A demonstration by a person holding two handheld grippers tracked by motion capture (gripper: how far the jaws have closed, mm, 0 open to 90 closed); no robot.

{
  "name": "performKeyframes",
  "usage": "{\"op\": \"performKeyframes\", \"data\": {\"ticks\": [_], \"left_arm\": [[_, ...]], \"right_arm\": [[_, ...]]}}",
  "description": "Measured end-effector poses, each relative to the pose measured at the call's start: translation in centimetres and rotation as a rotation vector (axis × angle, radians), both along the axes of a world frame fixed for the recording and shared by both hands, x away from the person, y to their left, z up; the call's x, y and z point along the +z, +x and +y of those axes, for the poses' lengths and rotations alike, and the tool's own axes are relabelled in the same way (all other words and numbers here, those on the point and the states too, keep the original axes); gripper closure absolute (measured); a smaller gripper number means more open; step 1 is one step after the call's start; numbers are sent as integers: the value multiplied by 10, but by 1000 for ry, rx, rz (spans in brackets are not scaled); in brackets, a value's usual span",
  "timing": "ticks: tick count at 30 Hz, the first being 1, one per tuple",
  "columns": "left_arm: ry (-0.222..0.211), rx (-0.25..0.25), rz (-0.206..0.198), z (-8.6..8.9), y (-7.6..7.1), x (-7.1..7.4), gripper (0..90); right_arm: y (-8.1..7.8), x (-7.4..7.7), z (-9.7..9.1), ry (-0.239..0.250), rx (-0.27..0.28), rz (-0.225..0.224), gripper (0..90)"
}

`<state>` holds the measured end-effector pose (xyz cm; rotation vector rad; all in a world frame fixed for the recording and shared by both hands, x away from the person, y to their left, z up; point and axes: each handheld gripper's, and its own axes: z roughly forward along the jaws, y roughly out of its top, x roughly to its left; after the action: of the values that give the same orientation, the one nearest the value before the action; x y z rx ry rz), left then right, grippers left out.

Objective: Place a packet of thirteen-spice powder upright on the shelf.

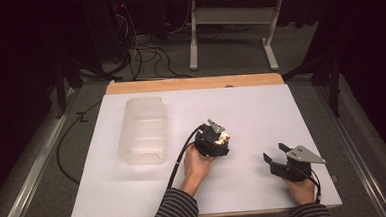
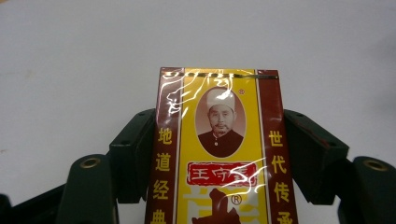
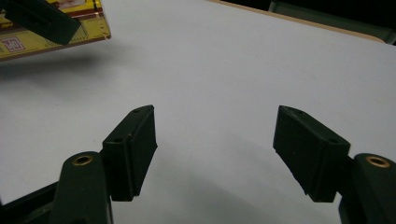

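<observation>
Begin with the worktop (image 1: 260,100): white, flat, with open room between the hands and the far edge. Use that room for a wide, unhurried path.

Next, note the clear plastic bin (image 1: 143,136) at the left, standing open-topped and apart from both hands. Probably the place for the load, so aim over its near wall rather than at it. Lift high enough first to pass the rim without a knock.

Then mind the left gripper (image 1: 217,139), near the middle of the worktop and to the right of the bin. Closed on the box (image 2: 219,140) there, pads pressing both long sides, the printed face turned up toward the camera. Hold that squeeze steady and level; avoid twisting the wrist, since a flat carton can pivot between two pads.

Leave the right gripper (image 1: 275,152) where it rests at the right, jaws spread wide with nothing between them. Bring it in only if the load tips.

Last, watch the box itself: yellow and dark red, and seemingly hanging just off the surface, judging by the shadow under it in the right gripper view. Expect the glossy film wrap to be slippery. Grip well back on the carton, as now, not at the far end. Lower into the bin before easing the pads apart, and avoid dropping from above.
</observation>
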<state>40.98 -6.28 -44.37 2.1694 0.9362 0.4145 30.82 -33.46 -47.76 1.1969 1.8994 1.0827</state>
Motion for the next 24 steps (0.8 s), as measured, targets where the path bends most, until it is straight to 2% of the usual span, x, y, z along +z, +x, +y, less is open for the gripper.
{"op": "performKeyframes", "data": {"ticks": [9, 24], "left_arm": [[-27, 6, -27, 8, -6, 9, 327], [-29, 20, -92, 23, -18, 27, 327]], "right_arm": [[0, 0, 0, 3, 1, -3, 306], [-1, 0, -1, 2, 5, -10, 305]]}}
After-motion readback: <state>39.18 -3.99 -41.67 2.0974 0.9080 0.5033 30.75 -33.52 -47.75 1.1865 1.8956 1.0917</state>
